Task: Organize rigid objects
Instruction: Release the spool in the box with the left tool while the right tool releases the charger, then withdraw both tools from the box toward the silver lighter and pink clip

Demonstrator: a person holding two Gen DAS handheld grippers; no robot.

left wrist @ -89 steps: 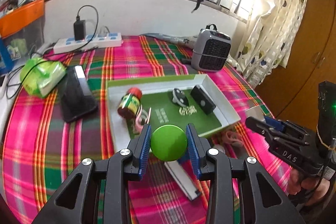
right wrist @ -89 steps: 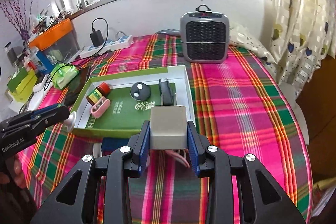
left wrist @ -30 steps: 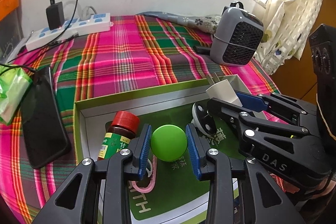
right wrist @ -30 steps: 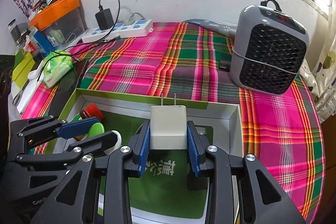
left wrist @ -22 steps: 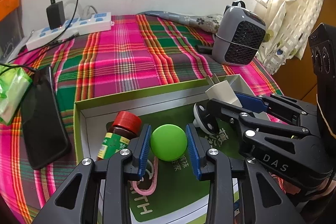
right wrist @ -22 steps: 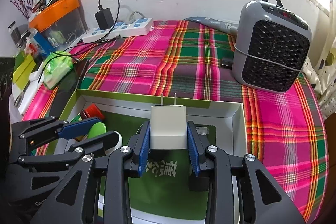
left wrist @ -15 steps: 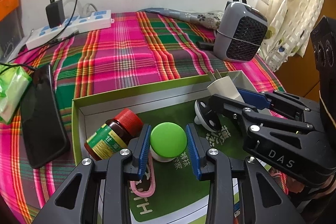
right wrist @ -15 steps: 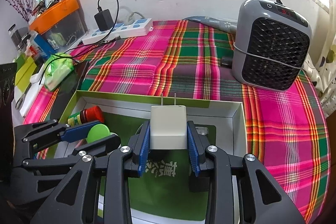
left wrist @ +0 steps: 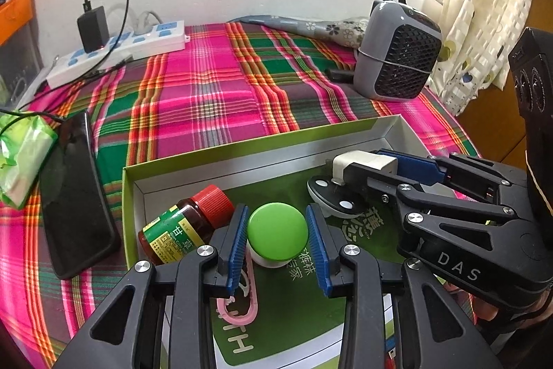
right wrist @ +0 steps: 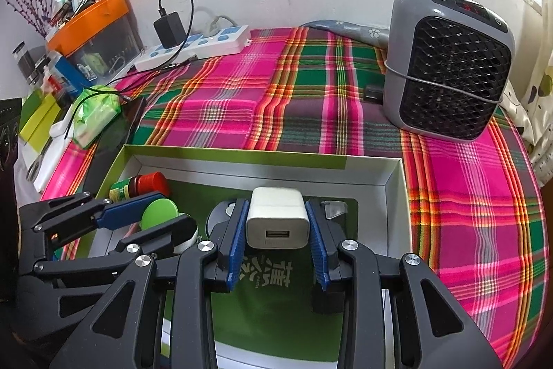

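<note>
A white box with a green rim [left wrist: 242, 151] [right wrist: 242, 153] lies on the plaid cloth. My left gripper [left wrist: 276, 210] [right wrist: 169, 210] is shut on a green-capped white knob [left wrist: 276, 230] whose white base rests on the box's green floor. To its right, my right gripper [right wrist: 275, 204] [left wrist: 349, 165] is shut on a white USB charger [right wrist: 276, 223] [left wrist: 359, 159]. The charger's port faces the camera and its prongs point down at a black-and-white oval piece [left wrist: 328, 199]. A red-capped bottle [left wrist: 183, 227] and a pink clip [left wrist: 242, 303] lie beside the knob.
A grey heater [left wrist: 397, 57] [right wrist: 449, 64] stands behind the box at the right. A power strip [left wrist: 121, 51], a black phone [left wrist: 76, 189] and a green packet [left wrist: 20, 154] lie to the left. An orange bin [right wrist: 90, 19] sits at the far left. A small black item [right wrist: 325, 300] lies in the box.
Both grippers came forward and down into the box. The knob's white base now shows and touches the floor. The charger has pivoted from prongs-up to prongs-down.
</note>
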